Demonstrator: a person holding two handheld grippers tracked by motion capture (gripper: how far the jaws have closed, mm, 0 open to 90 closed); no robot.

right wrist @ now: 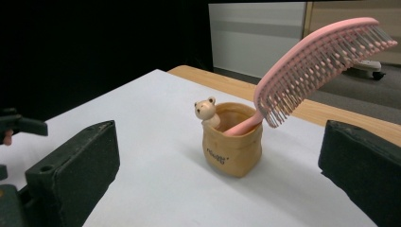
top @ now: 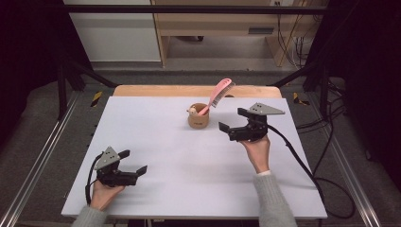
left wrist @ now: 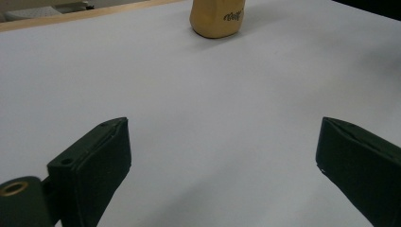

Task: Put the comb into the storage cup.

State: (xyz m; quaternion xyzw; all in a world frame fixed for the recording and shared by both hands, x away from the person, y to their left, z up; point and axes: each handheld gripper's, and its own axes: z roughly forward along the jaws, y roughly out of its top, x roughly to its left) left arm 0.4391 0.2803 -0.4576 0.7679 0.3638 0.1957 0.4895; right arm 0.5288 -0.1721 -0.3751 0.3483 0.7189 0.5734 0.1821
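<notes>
Brush point(top: 219, 92) stands handle-down in cup point(top: 198, 119) at frame centre, so right gripper point(top: 235, 120), jaws apart, lines up beside it; left gripper point(top: 133, 162) idles, jaws apart.

Quick count: one pink hairbrush point(right wrist: 318, 62), one tan holder cup point(right wrist: 233, 145) with one little bear figure point(right wrist: 206, 111) on its rim, one white table point(top: 189, 175), and two grippers, left point(top: 134, 162) plus right point(top: 232, 119).

The pink hairbrush's point(right wrist: 326, 61) handle end is hidden inside the tan cup point(right wrist: 234, 146). In the left gripper view that cup's point(left wrist: 217, 18) top is cut off by the upper edge. Its small dark lettering is too blurred to read.
</notes>
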